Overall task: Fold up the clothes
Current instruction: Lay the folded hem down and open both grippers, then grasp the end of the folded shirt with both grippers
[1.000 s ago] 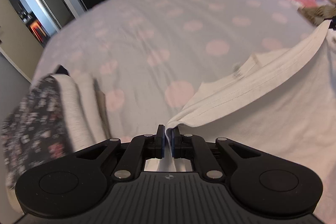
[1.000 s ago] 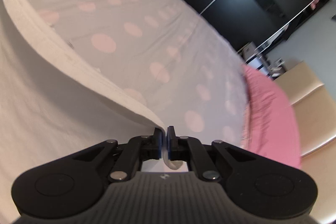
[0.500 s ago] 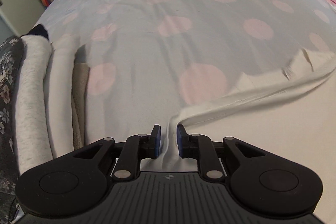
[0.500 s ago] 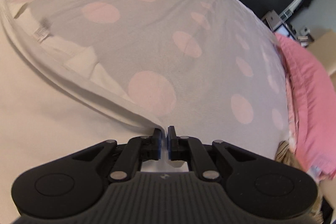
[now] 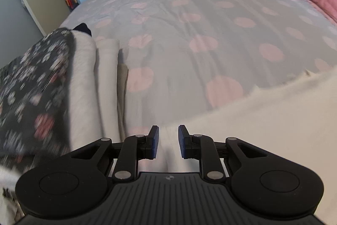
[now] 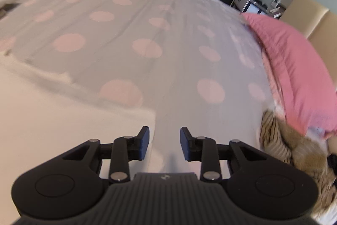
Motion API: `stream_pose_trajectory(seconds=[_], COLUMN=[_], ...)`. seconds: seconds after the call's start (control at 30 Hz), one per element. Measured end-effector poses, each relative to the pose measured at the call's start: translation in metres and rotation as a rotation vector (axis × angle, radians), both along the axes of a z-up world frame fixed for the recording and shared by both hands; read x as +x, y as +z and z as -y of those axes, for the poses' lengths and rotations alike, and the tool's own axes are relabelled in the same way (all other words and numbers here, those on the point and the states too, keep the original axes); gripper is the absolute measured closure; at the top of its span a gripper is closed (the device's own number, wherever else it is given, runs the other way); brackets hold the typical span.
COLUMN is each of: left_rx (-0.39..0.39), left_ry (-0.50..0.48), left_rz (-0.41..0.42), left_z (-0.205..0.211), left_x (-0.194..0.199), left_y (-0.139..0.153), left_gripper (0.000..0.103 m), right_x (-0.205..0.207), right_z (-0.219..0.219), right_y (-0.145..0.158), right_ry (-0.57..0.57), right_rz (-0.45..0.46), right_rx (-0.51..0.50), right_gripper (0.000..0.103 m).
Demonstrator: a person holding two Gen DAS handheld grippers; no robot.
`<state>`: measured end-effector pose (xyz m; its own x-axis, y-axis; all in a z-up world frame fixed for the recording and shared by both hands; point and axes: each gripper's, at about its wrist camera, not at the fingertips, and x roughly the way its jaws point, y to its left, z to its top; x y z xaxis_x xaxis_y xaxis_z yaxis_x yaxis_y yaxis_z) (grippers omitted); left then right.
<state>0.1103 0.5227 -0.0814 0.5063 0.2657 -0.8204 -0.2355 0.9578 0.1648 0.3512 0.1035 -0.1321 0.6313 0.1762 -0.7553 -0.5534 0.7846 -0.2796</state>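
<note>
While both grippers hang low over the bed, the white garment point(image 5: 263, 119) lies flat on the spotted grey duvet point(image 5: 200, 20), its long axis running crosswise between the two grippers; its far edge, slightly rumpled, faces the far side of the bed, though which end is collar or hem cannot be told through the blur. Left gripper point(image 5: 168, 141): jaws spread, nothing pinched, level and pointing across the bed, poised over the garment's left end, whose fabric shows in the gap between the fingers; whether it touches cannot be told. Right gripper point(image 6: 164, 143): jaws spread wider, empty, likewise level, placed at the garment's right corner point(image 6: 145, 117), the left finger over white cloth, the right finger over bare duvet. Stack of folded clothes point(image 5: 84, 81): just beside the left gripper, on its left, topped by a dark floral piece point(image 5: 31, 85). Pink pillow point(image 6: 294, 64): at the right side of the bed. Striped tan cloth point(image 6: 278, 140): crumpled below the pillow, near the right gripper.
</note>
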Motion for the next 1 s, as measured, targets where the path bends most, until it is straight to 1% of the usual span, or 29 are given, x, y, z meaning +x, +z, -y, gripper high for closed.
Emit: stream_pose_trajectory(seconds=[0.13,0.3,0.43,0.53,0.57,0.6,0.73,0.8,0.87,0.9,1.0], left_rx=[-0.038,-0.065,-0.091,-0.106,-0.107,-0.102,-0.07,-0.032,-0.01,-0.007,0.007], left_ry=[-0.039,-0.067,-0.074,-0.074,-0.075,-0.077,-0.105,-0.131,-0.15,-0.159,-0.196], left_rz=[-0.017,-0.046,-0.074,-0.081,-0.084,-0.091,-0.146,-0.186,-0.217,-0.226,-0.229], left_z=[0.016,0.043,0.057,0.067,0.07,0.075,0.085,0.089,0.091,0.092,0.096], left_x=[-0.048,-0.112,-0.148,-0.171,-0.178,-0.185,-0.196,-0.199,-0.198,-0.197,-0.196], left_y=[0.011,0.018,0.018,0.016,0.015,0.012,-0.011,-0.027,-0.041,-0.047,-0.052], left_gripper=[0.085,0.075,0.074,0.07,0.065,0.063,0.062,0.063,0.063,0.063,0.068], right_x=[-0.049,-0.121,-0.165,-0.189,-0.196,-0.202,-0.22,-0.22,-0.218,-0.217,-0.211], right_z=[0.03,0.067,0.086,0.094,0.096,0.096,0.099,0.101,0.102,0.102,0.103], right_y=[0.012,0.017,0.017,0.019,0.02,0.02,0.015,0.005,-0.006,-0.012,-0.026], right_ry=[0.037,0.072,0.096,0.107,0.119,0.132,0.184,0.2,0.212,0.219,0.237], right_rz=[-0.077,-0.169,-0.213,-0.24,-0.241,-0.238,-0.218,-0.219,-0.227,-0.231,-0.237], right_rx=[0.044,0.076,0.063,0.083,0.088,0.088,0.066,0.032,0.002,-0.009,-0.04], right_gripper=[0.069,0.069,0.069,0.069,0.069,0.069,0.069,0.069,0.069,0.069,0.069])
